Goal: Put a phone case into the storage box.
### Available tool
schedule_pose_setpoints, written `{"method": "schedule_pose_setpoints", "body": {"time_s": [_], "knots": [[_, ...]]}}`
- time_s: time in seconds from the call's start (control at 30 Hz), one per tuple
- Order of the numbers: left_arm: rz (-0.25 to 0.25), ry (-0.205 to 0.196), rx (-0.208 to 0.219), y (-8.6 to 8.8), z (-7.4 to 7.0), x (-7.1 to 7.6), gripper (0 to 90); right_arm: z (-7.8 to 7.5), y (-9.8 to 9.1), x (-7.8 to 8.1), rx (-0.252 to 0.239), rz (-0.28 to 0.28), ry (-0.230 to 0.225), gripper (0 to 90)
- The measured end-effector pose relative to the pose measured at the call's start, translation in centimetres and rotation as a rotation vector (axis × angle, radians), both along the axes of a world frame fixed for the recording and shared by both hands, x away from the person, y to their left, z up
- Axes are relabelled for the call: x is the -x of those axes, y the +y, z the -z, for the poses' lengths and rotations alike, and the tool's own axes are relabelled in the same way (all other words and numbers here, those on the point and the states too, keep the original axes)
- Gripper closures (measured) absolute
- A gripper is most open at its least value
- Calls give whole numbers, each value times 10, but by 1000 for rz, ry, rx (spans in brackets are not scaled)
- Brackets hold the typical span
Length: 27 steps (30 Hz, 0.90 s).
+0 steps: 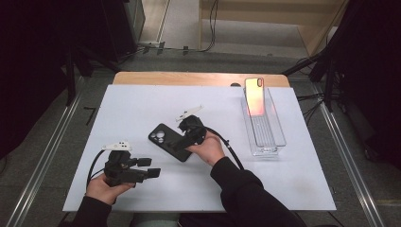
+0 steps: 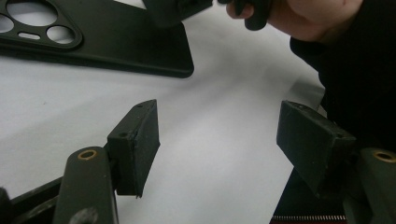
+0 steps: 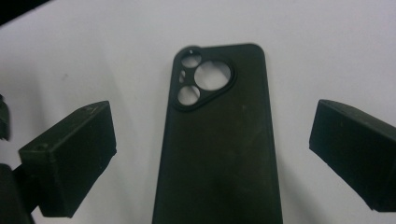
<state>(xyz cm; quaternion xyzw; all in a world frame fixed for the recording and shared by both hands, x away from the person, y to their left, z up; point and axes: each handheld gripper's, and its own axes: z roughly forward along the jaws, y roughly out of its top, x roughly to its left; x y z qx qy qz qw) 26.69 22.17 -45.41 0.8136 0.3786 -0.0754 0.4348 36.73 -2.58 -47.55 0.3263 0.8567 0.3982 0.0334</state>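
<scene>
A white sheet (image 1: 142,104) covers the wooden table (image 1: 198,78) — only a strip of wood shows at the table's far edge. Grey floor (image 1: 198,59) surrounds the table, with metal rails (image 1: 42,161) either side, cables (image 1: 208,28) and pale wooden furniture (image 1: 283,14) beyond it — the corners lie dark.

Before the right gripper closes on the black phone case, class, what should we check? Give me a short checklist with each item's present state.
1. Right gripper jaws open wide enough for the case: ok, they stand apart on either side.
2. Black phone case centred between the jaws: ok in the right gripper view.
3. Case lying flat on the white table, camera cut-out up: ok.
4. Pads touching the case: not ok yet; a gap shows on both sides.
5. Left gripper out of the way: ok, open and off to the side, holding nothing.
6. Clear tray with the upright phone away from the work: ok.
</scene>
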Motion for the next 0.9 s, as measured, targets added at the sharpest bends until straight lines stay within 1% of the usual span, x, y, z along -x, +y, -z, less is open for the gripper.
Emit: {"method": "schedule_pose_setpoints", "body": {"time_s": [0.17,0.37,0.47,0.6,0.63,0.67,0.77,0.8,0.87,0.9], "knots": [[0,-1,-1,0,0,0,302,10,3,2,28,6,18,0],[0,0,-1,0,0,0,301,16,6,2,60,9,17,0],[0,0,0,0,0,0,301,18,7,2,81,18,29,0],[-1,0,-1,0,0,0,301,23,9,2,94,15,34,0],[-1,0,-1,0,0,0,301,25,11,2,93,18,33,0],[-1,-1,-1,0,0,0,302,26,12,3,104,16,34,0],[-2,0,-1,0,0,0,301,30,15,4,144,11,12,0],[-2,0,-1,0,0,0,302,31,16,5,148,13,18,0],[-2,0,-2,0,0,0,302,32,17,5,163,9,4,0],[-2,1,2,1,0,0,302,32,17,5,171,8,-2,25]]}}
